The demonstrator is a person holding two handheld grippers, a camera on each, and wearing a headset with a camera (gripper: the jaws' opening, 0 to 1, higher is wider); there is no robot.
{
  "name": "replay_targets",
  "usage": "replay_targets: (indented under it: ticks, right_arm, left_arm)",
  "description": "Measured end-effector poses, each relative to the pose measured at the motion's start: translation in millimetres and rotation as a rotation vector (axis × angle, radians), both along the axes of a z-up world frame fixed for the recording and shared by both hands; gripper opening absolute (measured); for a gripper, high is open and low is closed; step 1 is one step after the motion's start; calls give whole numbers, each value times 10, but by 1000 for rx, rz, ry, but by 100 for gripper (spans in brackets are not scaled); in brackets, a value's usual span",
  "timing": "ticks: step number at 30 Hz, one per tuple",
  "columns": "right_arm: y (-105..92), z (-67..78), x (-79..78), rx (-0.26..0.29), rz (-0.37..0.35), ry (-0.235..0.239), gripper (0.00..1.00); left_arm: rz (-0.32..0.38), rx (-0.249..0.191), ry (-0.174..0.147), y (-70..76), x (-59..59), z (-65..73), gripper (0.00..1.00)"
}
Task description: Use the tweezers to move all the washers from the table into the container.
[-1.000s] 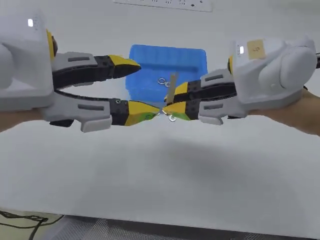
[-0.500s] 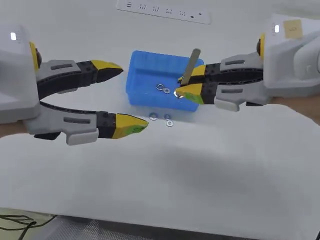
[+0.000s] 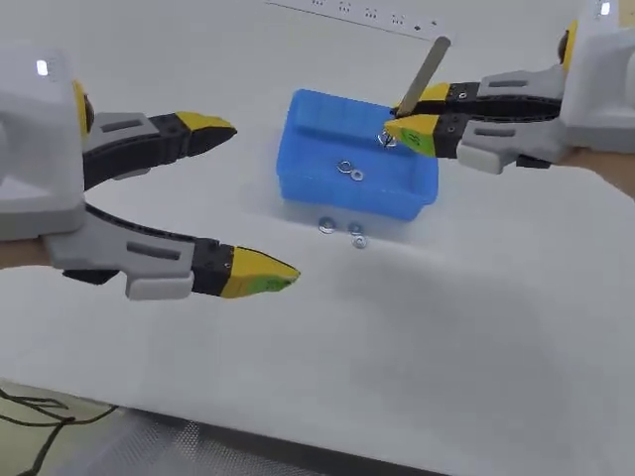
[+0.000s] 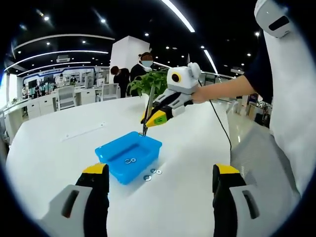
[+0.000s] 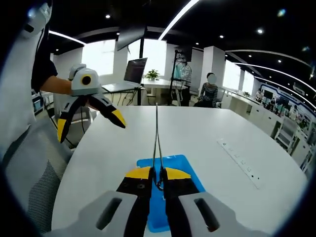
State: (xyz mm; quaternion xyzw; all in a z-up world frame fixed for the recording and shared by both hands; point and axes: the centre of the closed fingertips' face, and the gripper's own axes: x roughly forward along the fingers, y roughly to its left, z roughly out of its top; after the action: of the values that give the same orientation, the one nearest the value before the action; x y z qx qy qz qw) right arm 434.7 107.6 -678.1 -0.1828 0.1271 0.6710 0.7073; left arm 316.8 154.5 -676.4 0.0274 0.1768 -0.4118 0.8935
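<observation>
Tweezers [image 3: 429, 67] stay pinched in my right gripper [image 3: 402, 124], now further back over the container [image 3: 317, 193]; my left gripper [image 3: 263, 201] gapes wide, empty.

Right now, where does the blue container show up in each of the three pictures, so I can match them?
Head view: blue container upper centre, just below the right tongs.
Left gripper view: blue container centre, just above that view's own jaws.
Right gripper view: blue container low centre, under the jaw tips.
Shared landmark: the tweezers clamped in the right tongs, over the container.
</observation>
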Motion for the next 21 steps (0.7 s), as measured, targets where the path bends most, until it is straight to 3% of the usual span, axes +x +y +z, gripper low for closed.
replay_targets:
  ticks: [4,10,21]
  right_arm:
    - [48,-188,184,-7,-13,21,9]
    - [80,-454,332,-46,-24,43,9]
    - [155,-823,409,-96,-27,78,9]
  left_arm:
    - [31,5,24,70,2,-93,99]
    - [65,-7,28,100,54,-105,99]
    - [101,6,52,176,67,-191,99]
